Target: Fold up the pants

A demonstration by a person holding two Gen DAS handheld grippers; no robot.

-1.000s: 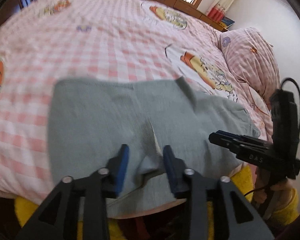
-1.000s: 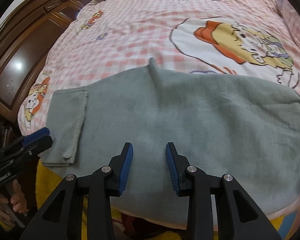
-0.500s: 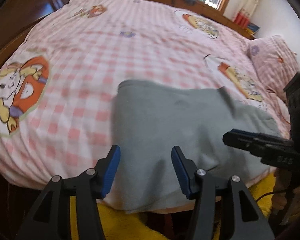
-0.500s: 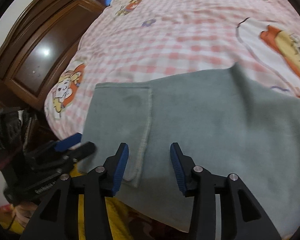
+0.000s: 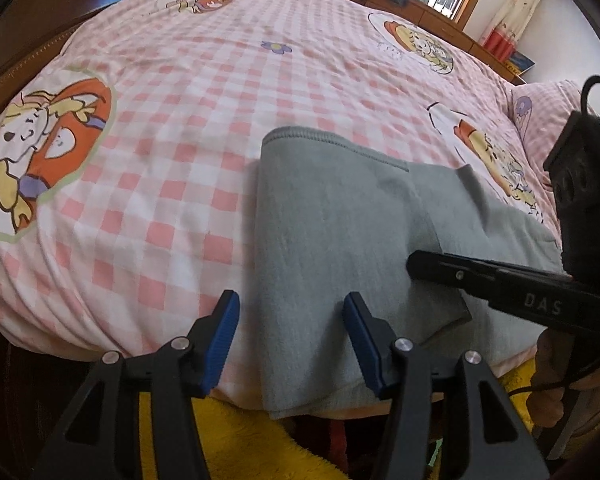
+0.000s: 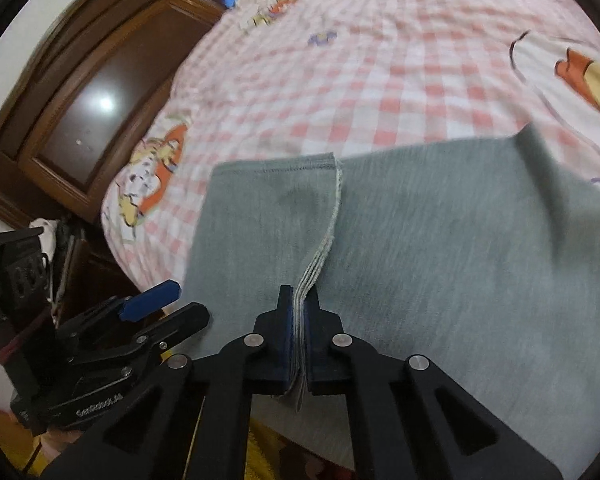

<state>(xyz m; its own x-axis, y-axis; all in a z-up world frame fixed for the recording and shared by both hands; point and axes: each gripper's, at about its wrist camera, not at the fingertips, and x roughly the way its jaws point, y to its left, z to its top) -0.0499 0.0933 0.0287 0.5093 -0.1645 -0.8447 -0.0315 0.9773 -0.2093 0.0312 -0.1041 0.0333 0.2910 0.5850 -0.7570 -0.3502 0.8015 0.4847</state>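
Observation:
Grey pants (image 5: 340,216) lie flat near the bed's front edge, their left end folded over the rest; they also show in the right wrist view (image 6: 440,248). My left gripper (image 5: 290,340) is open over the pants' left front edge, holding nothing. My right gripper (image 6: 299,328) is shut on the stacked hem edge of the folded-over flap (image 6: 268,216). The right gripper shows in the left wrist view (image 5: 460,274) and the left gripper in the right wrist view (image 6: 156,304).
The bed has a pink checked sheet (image 5: 204,128) with cartoon prints. A pillow (image 5: 540,112) lies at the far right. Dark wooden furniture (image 6: 80,92) stands to the left of the bed. A yellow fluffy mat (image 5: 236,440) lies on the floor below the front edge.
Both grippers moved left along the pants. My left gripper let go of the fabric and opened wider. My right gripper closed on the flap's hem edge.

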